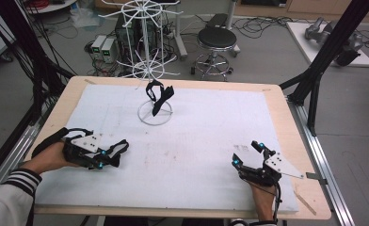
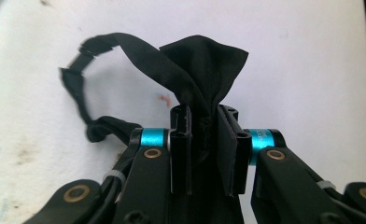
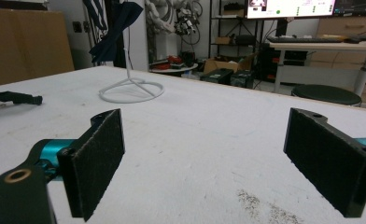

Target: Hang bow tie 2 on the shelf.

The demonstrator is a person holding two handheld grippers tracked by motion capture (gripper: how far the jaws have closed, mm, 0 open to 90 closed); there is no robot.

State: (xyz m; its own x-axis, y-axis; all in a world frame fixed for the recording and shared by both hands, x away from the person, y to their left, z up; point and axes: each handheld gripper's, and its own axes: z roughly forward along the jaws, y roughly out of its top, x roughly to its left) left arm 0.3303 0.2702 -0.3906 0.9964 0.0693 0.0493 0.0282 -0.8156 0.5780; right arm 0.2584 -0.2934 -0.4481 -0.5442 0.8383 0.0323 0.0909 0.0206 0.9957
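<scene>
Left gripper [image 1: 119,153] jaws clamped; right gripper [image 1: 245,154] jaws wide

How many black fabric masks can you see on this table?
2. One black mask is pinched in the left tool at the table's near left; the other mask hangs on the white wire rack at the far middle.

Left gripper [image 1: 113,157]: on the mat [image 1: 196,155], near its left edge, with the fabric item [image 2: 197,79] between its jaws.
Fabric item's strap [image 2: 85,88]: loops to the left of the jaws in the left gripper view, lying on the mat.
Right gripper [image 1: 246,155]: near the mat's right front part, well apart from the left one.
Wire rack [image 1: 153,66]: at the back middle, between the 2 grippers and behind them.
Second fabric item [image 1: 158,96]: hanging on the rack, probably clear of the mat.
Stool [image 1: 216,44]: on the floor behind the table [image 1: 286,117].
</scene>
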